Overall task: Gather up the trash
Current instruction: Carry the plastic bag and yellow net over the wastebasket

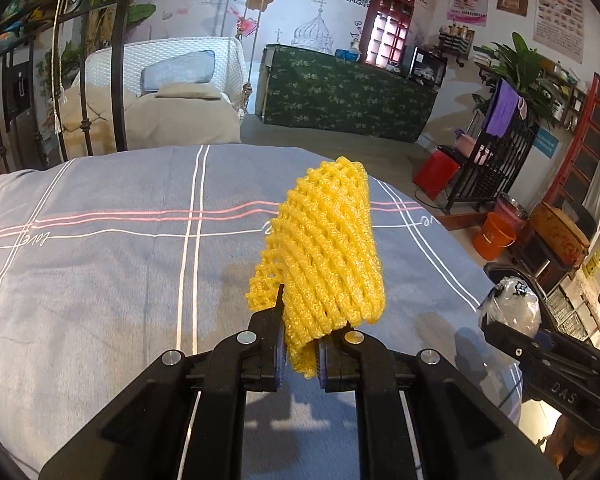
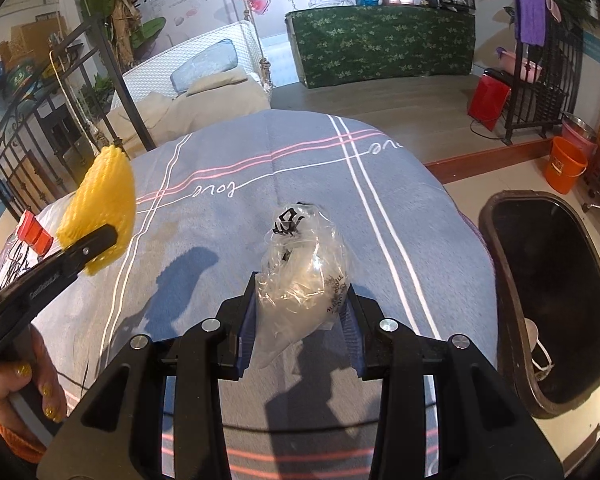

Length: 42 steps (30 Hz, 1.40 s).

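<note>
Plastic wrapper (image 2: 302,276): clamped in my right gripper (image 2: 300,312), above the bedspread (image 2: 220,240).
Yellow foam net (image 1: 324,248): pinched by my left gripper (image 1: 300,340), farther left.
Black bin (image 2: 496,248): right of the bed; my right hand is nearer.

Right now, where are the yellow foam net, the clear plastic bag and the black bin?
yellow foam net (image 1: 324,248), left wrist view, middle of its mesh
clear plastic bag (image 2: 304,276), right wrist view, crumpled middle
black bin (image 2: 496,248), right wrist view, left rim
</note>
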Each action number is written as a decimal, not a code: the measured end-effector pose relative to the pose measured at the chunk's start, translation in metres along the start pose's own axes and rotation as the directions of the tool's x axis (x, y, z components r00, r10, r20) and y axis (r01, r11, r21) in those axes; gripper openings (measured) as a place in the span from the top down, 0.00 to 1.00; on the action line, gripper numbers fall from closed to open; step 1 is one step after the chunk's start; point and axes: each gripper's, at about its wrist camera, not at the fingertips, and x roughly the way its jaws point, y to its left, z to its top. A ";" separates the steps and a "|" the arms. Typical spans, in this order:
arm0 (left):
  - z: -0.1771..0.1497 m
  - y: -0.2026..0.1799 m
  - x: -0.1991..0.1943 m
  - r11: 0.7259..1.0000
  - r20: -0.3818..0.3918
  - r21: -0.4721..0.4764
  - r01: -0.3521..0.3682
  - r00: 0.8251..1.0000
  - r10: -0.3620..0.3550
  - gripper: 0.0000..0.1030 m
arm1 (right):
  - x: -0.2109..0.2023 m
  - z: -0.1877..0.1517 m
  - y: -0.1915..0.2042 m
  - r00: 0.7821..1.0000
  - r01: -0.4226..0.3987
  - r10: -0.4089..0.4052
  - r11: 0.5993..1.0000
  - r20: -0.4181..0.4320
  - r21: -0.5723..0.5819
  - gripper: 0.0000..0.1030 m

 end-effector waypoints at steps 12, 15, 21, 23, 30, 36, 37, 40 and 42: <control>-0.019 -0.017 -0.020 1.000 0.032 0.019 0.007 0.999 -0.007 0.89 | -0.019 -0.016 -0.019 1.000 0.017 -0.018 1.000 0.024 0.021 0.63; -0.020 -0.024 -0.021 0.999 0.041 0.034 0.010 0.999 -0.012 0.89 | -0.023 -0.018 -0.026 0.999 0.018 -0.019 0.999 0.031 0.034 0.63; -0.024 -0.042 -0.024 0.997 0.063 0.066 0.049 0.997 -0.053 0.89 | -0.035 -0.021 -0.046 0.997 0.036 -0.040 0.998 0.067 0.057 0.63; -0.025 -0.051 -0.023 0.994 0.064 0.085 0.064 0.996 -0.069 0.89 | -0.039 -0.022 -0.060 0.995 0.055 -0.062 0.995 0.081 0.081 0.63; -0.021 -0.083 -0.012 0.980 0.046 0.151 0.133 0.989 -0.142 0.89 | -0.047 -0.023 -0.123 0.979 0.159 -0.180 0.968 0.099 0.194 0.63; -0.020 -0.121 -0.002 0.956 0.024 0.215 0.201 0.977 -0.211 0.89 | -0.045 -0.030 -0.181 0.956 0.262 -0.288 0.924 0.055 0.279 0.63; -0.022 -0.125 -0.002 0.952 0.021 0.222 0.211 0.975 -0.221 0.89 | -0.043 -0.031 -0.189 0.953 0.275 -0.300 0.917 0.046 0.288 0.63; -0.024 -0.143 0.002 0.937 0.007 0.257 0.238 0.969 -0.248 0.89 | -0.035 -0.036 -0.210 0.945 0.307 -0.327 0.900 0.014 0.308 0.63; -0.027 -0.153 0.004 0.927 -0.002 0.276 0.253 0.965 -0.263 0.89 | -0.029 -0.041 -0.221 0.941 0.321 -0.337 0.891 -0.005 0.320 0.63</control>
